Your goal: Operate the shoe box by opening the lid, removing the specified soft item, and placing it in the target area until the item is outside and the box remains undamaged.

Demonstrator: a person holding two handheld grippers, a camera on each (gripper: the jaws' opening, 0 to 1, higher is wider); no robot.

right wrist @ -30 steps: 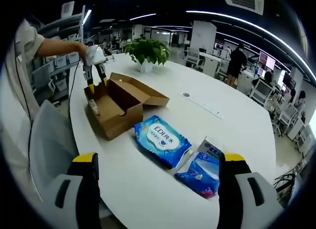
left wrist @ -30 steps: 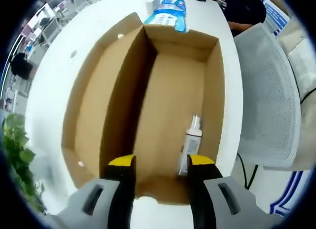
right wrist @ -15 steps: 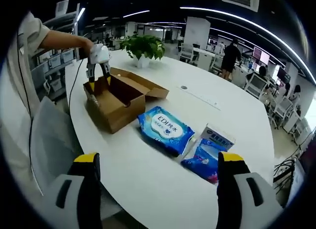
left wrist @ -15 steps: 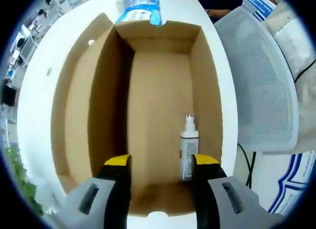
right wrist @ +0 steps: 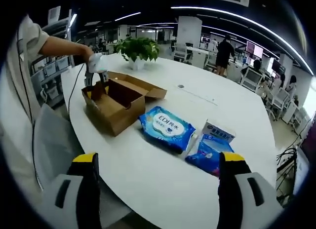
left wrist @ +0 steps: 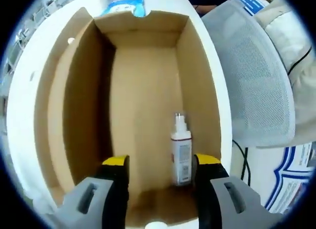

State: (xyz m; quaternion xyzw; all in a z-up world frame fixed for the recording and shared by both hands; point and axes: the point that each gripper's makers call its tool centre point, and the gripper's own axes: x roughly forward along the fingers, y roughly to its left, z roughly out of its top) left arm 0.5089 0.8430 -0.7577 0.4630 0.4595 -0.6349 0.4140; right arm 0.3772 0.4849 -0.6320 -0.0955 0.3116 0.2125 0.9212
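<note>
Hovering over the open brown cardboard shoe box, the left gripper has come lower than a second ago: the box walls now spread wider around its yellow-tipped jaws, which stand at a middling gap and hold nothing. Just ahead of the jaws, near the right one, a small white spray bottle with a printed label lies on the box floor, nozzle pointing away, close to the right-hand wall. No soft item can be made out inside the box. Beyond the far wall, a corner of a blue wet-wipes pack pokes over the edge.

Judgement: the descent puts the bottle almost between the jaws, so a pick of the bottle looks to be the step in hand; lid opening is done, the flap folded out flat.

The right gripper is held wide and empty, well back from the box. Ahead of it on the round white table: the same blue wet-wipes pack near centre, a smaller dark-blue soft packet toward the right jaw, with a small white-and-blue carton touching it. Farther off, the shoe box with the left gripper dipping into it, then a green potted plant.
</note>
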